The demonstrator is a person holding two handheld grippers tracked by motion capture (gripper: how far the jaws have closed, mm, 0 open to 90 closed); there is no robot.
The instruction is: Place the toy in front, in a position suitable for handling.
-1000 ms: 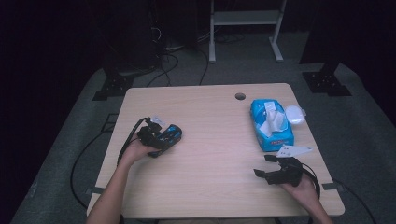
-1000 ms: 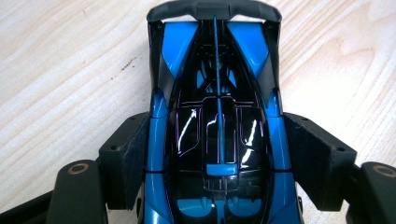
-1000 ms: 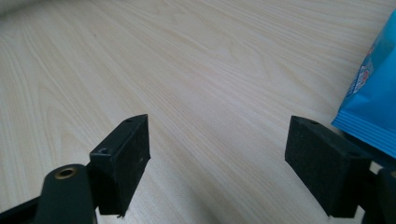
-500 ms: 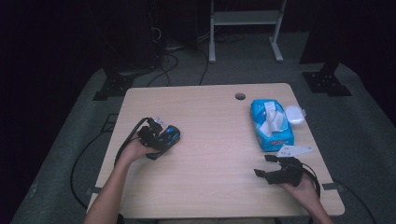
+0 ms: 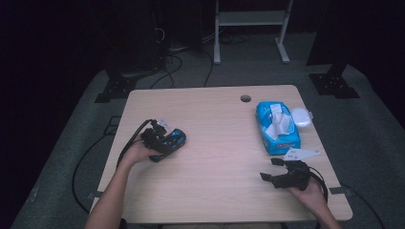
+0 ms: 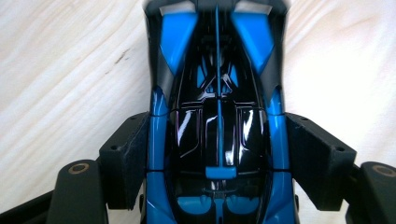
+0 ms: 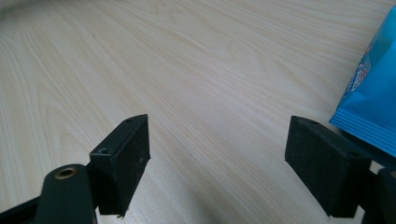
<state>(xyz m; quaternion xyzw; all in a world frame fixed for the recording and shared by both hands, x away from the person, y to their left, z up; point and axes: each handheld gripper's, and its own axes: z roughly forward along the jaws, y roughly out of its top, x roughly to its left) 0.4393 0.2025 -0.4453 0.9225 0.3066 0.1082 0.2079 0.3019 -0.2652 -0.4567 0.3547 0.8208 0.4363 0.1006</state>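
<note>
Nearest us, our right gripper (image 5: 276, 170) sits on the table (image 5: 219, 191) with its jaws spread wide and nothing between them. Over on the left, our left gripper (image 5: 165, 143) has just been closing, and its pads hug the blue and black toy car (image 6: 217, 121). Further back right lies the blue wipes pack (image 5: 278, 126).
</note>
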